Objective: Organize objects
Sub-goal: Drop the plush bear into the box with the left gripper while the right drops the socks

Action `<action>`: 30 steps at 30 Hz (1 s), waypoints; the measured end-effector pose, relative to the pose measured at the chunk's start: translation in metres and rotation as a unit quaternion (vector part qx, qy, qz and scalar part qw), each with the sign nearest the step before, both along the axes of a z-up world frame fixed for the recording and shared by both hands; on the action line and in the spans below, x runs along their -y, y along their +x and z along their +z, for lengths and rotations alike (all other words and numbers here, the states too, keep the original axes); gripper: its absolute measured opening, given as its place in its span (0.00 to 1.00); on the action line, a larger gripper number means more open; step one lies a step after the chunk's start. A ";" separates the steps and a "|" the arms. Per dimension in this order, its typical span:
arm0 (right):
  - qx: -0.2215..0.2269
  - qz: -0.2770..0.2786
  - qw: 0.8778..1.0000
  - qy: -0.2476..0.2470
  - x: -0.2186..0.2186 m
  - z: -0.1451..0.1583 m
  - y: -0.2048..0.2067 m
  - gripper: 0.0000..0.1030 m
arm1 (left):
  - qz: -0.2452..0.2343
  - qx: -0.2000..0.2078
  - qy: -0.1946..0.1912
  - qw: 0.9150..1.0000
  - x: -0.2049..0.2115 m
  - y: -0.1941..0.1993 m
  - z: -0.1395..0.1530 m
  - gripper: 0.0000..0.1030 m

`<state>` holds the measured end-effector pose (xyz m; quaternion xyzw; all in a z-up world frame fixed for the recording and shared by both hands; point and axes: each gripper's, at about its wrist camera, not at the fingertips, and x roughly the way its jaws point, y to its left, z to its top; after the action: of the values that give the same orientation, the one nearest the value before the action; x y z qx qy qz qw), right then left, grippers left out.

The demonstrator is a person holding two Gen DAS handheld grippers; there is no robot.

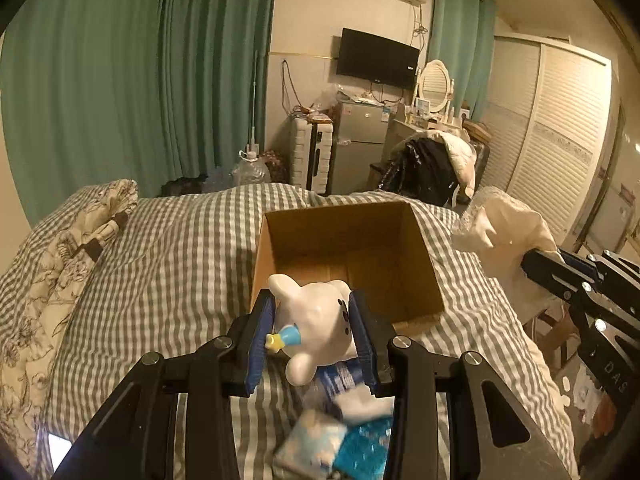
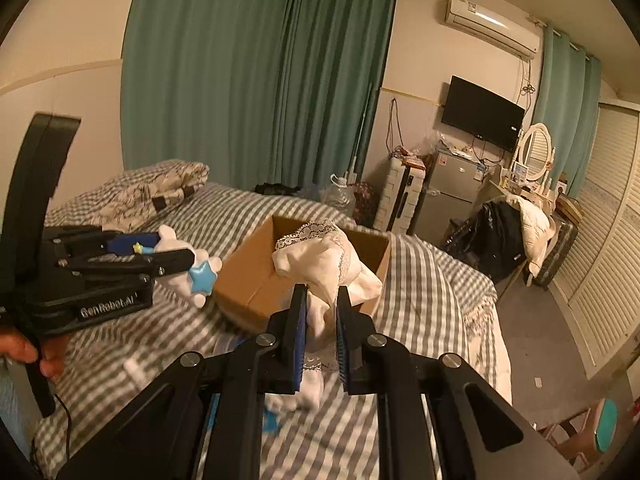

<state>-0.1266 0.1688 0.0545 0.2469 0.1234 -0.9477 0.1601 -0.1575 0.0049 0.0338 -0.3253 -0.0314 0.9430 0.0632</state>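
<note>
We hold a white toy figure [image 1: 320,320] with a blue star, clamped between the jaws of our left gripper [image 1: 316,340], which grip it across its rounded body; it hangs just short of the near wall of the open cardboard box [image 1: 348,256], slightly above the rim. Our right gripper [image 2: 322,332] has its jaws closed on a bunched cream cloth [image 2: 332,264] with a lace edge, whose loose top billows forward of the jaws and over the box opening. The box sits on the bed [image 1: 180,248], on a grey checked cover, ahead of both pairs of jaws and apparently empty inside. Below and behind the left jaws lie small blue and white packets [image 1: 340,436], blurred, not yet gathered. The risks, as we judge them, are these: the toy is smooth and curved, so the flat pads could let it twist or slip out before it clears the near wall; the soft mattress gives the light box little footing, so a nudge from either gripper could tip or shove it; and the cloth's trailing folds may drape over the rim instead of dropping in, or snag on the left gripper, since both are converging on the same opening.
</note>
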 end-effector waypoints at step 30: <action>0.058 -0.015 0.998 -0.027 0.012 -0.064 -0.150 0.53 | 0.008 0.056 -0.005 0.998 0.005 -0.119 -0.068 0.67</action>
<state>-0.2765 0.1563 -0.0098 0.2985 0.0849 -0.9372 0.1591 -0.2766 -0.0006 -0.0345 -0.3772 -0.0328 0.9241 0.0523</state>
